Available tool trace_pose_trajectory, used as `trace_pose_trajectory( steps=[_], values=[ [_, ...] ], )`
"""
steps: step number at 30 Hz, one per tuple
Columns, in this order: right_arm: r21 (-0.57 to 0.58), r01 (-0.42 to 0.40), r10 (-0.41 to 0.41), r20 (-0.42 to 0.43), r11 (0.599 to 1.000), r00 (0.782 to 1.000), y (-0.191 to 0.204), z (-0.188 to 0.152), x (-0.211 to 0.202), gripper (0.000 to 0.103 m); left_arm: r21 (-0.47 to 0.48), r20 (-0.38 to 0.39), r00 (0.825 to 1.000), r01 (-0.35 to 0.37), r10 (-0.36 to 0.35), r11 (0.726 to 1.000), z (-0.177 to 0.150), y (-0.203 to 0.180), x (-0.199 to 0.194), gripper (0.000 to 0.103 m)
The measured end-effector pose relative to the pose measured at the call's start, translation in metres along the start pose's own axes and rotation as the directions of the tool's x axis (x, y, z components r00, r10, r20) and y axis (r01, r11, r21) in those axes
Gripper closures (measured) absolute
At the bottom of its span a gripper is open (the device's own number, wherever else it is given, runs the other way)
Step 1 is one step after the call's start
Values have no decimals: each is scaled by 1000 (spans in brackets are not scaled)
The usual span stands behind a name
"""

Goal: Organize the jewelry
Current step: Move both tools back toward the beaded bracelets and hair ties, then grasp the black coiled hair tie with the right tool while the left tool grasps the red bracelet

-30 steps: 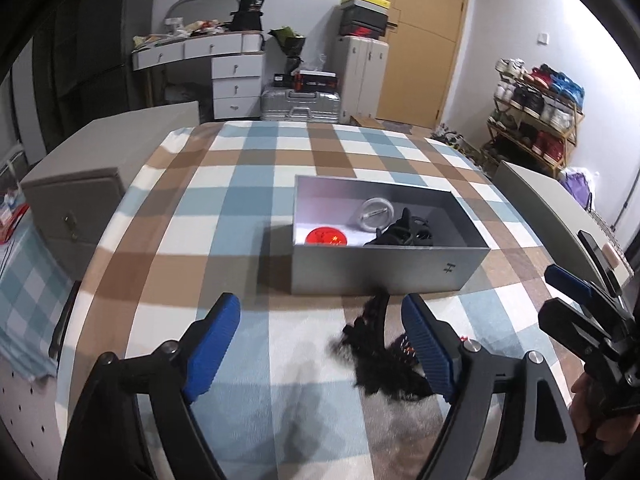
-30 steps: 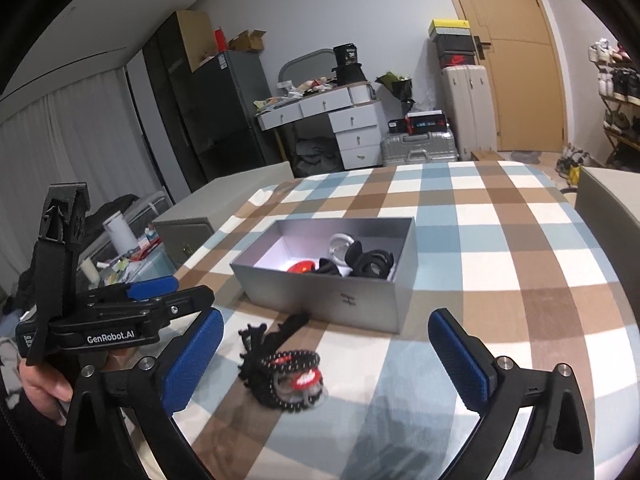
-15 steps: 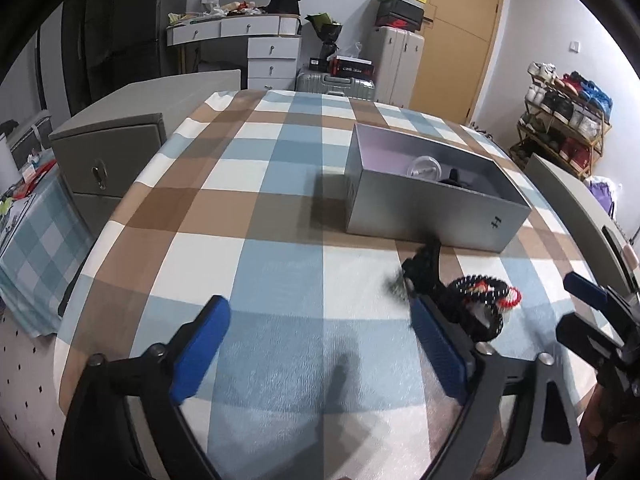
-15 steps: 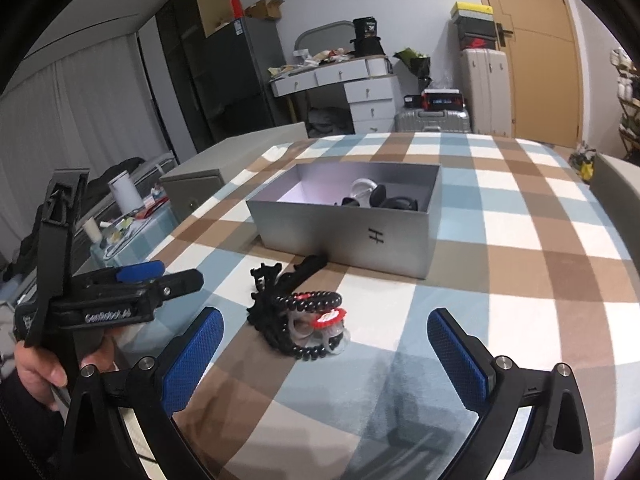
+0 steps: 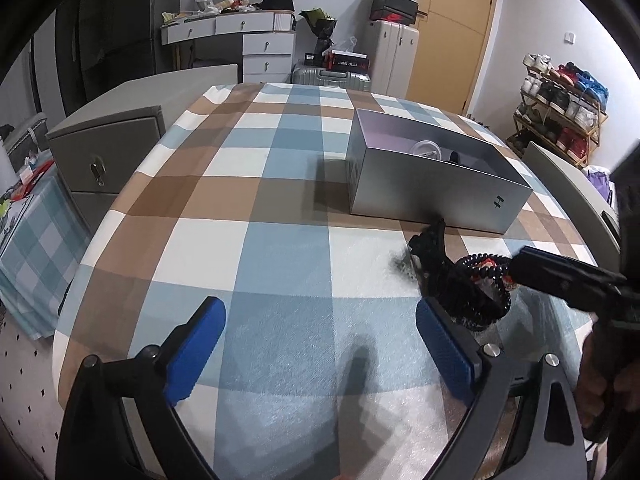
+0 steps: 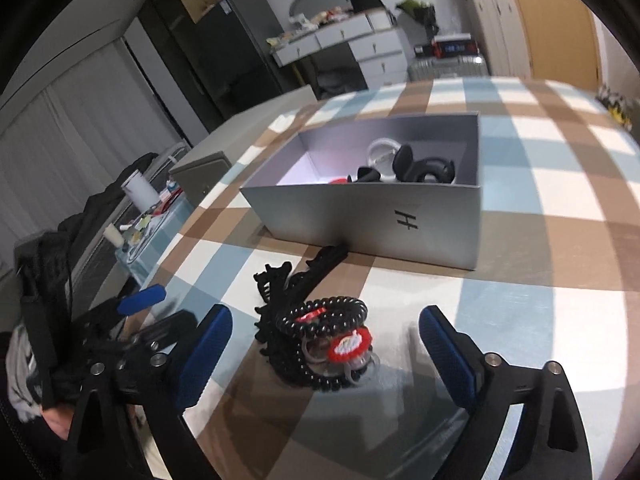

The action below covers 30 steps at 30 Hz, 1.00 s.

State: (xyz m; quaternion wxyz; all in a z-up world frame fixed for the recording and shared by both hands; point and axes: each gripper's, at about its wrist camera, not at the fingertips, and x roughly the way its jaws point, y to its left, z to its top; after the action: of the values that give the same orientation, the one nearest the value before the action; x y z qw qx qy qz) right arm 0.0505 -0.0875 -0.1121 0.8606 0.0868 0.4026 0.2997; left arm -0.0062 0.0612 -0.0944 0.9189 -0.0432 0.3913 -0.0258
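Checked tablecloth fills the frame, desk upper left. Jewelry pile lies low centre between the right gripper's spread jaws, below the grey box. Left gripper spread too, holding nothing.

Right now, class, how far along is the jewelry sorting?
Partly done: the grey box already holds a clear ring and black pieces. Nothing is in hand; the right gripper is open around the pile of black beaded coils on the tablecloth, and the left gripper is open. That pile is left.
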Motion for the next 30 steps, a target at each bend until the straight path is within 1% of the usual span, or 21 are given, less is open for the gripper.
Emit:
trace_pose_trajectory(
  steps=[2,6,8,12,14,18,22,30],
  values=[
    [3,-4,4,-24,1000,1000,1,2,6,14,8,3,1000,-4,4,1000,-2,0,-2,9],
    [-21,14,-15,-52,1000,999,5,1,14,20,5,-8,1000,9,-9,1000,-3,2,0,9],
    [-31,26,-28,-63,999,998,7,0,16,28,0,-16,1000,16,-16,1000,-4,3,1,9],
    [-44,44,-47,-69,998,996,8,0,16,38,-6,-24,999,26,-26,1000,-5,4,2,9],
    [-51,45,-49,-76,998,996,8,0,17,51,-5,-26,999,28,-28,1000,-5,4,2,9],
    [-53,45,-50,-79,998,996,9,1,17,53,-13,-30,999,30,-31,999,-7,6,2,9],
    [-58,38,-41,-57,998,998,10,2,12,53,-17,-40,999,34,-34,999,-8,6,3,9],
    [-43,8,-6,43,999,999,10,5,-7,53,1,-42,999,33,-33,999,-8,2,0,9]
  ],
)
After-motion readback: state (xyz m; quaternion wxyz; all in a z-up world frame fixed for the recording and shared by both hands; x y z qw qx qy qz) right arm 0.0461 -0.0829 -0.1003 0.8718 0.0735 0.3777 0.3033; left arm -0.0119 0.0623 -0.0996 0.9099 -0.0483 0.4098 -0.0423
